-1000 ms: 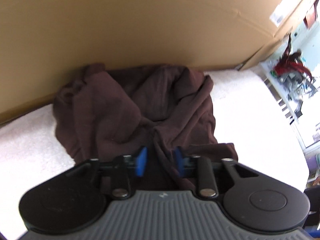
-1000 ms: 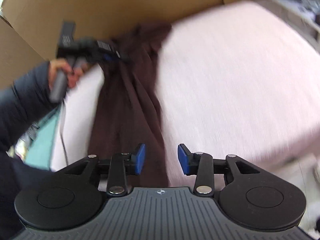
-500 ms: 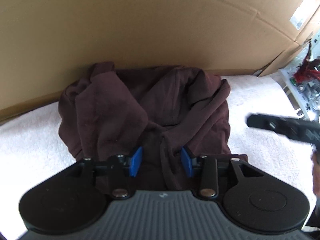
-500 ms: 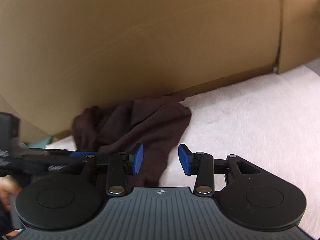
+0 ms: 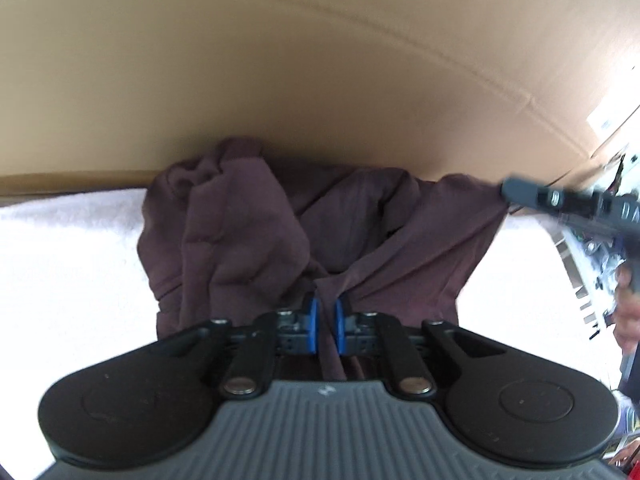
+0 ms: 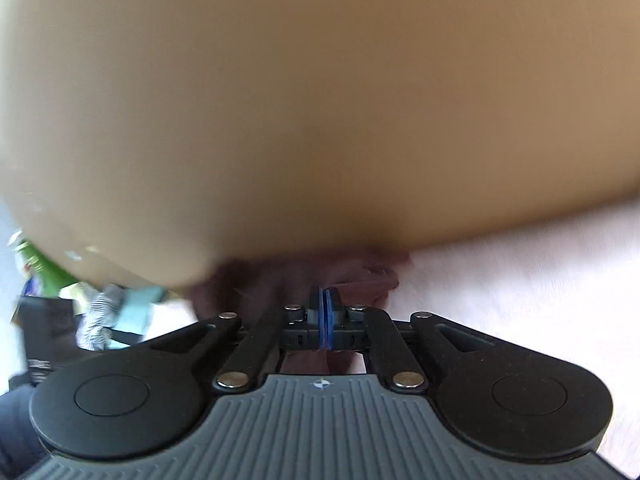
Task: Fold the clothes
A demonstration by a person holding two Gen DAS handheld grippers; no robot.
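The dark brown garment point(image 5: 256, 248) lies crumpled in the middle of the left wrist view, bunched against the cardboard wall point(image 5: 320, 80) on a white towel-like cover point(image 5: 68, 264). The left gripper point(image 5: 323, 320) is closing on a gathered ridge of cloth at lower centre, and the fabric runs between its blue pads. The right gripper point(image 6: 324, 316) is clenched; in the left view its tip meets the garment's far corner at the right edge, so it probably pinches that corner. The cloth looks soft, light and limp, likely to sag and slide. An edge or corner is the best hold, not a thick bunch
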